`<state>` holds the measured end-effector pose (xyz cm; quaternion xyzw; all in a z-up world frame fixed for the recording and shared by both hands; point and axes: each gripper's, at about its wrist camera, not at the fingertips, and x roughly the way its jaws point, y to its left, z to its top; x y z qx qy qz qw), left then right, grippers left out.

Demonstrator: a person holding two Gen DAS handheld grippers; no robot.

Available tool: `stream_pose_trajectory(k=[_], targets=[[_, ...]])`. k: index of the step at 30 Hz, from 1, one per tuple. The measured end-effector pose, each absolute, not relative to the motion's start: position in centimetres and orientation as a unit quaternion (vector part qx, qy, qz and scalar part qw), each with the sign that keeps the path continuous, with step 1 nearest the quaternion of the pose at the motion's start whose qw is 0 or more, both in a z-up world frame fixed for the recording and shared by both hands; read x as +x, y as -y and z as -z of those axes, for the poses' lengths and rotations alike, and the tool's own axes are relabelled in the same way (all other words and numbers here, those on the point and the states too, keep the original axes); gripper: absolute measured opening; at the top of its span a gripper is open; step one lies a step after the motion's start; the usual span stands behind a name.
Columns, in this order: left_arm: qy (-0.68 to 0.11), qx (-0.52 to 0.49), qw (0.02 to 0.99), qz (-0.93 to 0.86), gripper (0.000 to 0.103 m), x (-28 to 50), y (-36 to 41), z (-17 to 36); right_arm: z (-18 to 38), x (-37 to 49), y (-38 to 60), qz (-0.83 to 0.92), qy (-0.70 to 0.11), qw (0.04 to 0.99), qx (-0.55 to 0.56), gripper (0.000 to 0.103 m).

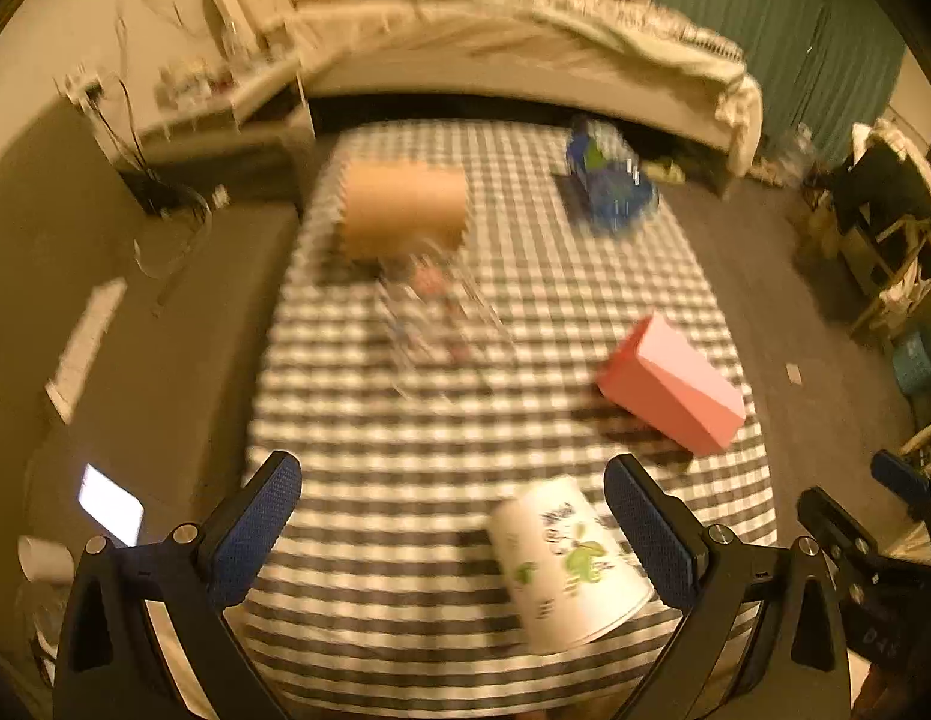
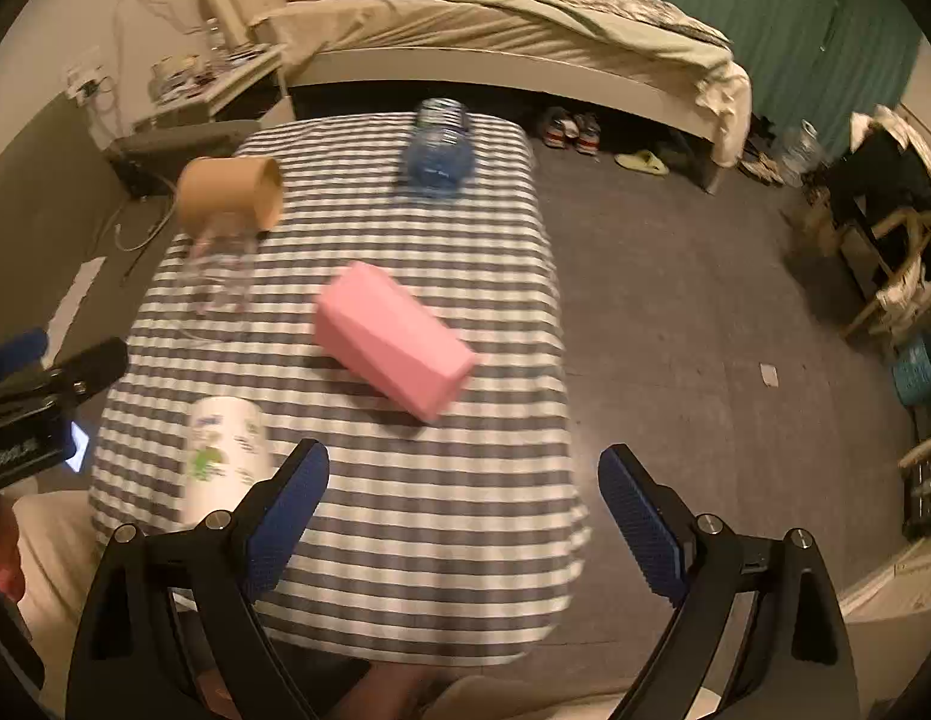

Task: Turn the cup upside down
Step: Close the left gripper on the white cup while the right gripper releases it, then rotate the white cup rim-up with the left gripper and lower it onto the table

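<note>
1. White, with green print, one cup (image 1: 570, 564) is sitting near the bottom of the left view, wide end down, close to the table (image 1: 405, 480) edge.
2. One left gripper (image 1: 453, 531) is gaping wide, empty; the cup is standing just inside its right finger.
3. One right gripper (image 2: 464, 519) is spread wide, empty.
4. One pink box (image 2: 393, 339), one brown tube (image 2: 228, 192) and one blue bottle (image 2: 438, 153) are lying farther up.

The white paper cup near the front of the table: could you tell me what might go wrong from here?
1. The white cup stands near the table's front edge; a clumsy grasp could push it off.
2. Both views are blurred, so the open left gripper may misjudge its close.
3. The pink box lies nearby and could get bumped.
</note>
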<state>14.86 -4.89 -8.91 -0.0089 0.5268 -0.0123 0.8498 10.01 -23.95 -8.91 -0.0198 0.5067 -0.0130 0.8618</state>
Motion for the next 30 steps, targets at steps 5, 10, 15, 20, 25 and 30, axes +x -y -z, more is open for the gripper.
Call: stream_pose_trajectory(k=[5,10,15,20,25,30], targets=[[-0.597,-0.017,0.802,0.024,0.102,16.3,7.0,13.0,10.6,9.6,26.4,0.010,-0.514,0.857,0.001,0.092],[-0.647,-0.040,0.761,0.022,0.089,17.4,7.3,15.6,12.8,9.4,27.6,0.006,-0.530,0.848,0.023,0.092],[-0.692,-0.064,0.718,0.042,0.068,17.1,7.4,17.5,14.0,9.2,27.7,-0.008,-0.534,0.844,0.040,0.092],[-0.702,-0.035,0.709,0.060,0.061,16.1,8.4,18.2,13.8,9.0,27.5,-0.013,-0.528,0.848,0.044,0.092],[-0.659,-0.003,0.748,0.074,0.060,15.5,9.9,16.1,12.9,8.5,27.7,-0.011,-0.517,0.854,0.048,0.092],[-0.591,0.019,0.803,0.079,0.060,16.3,10.5,12.4,12.8,7.9,27.7,0.001,-0.515,0.856,0.046,0.092]])
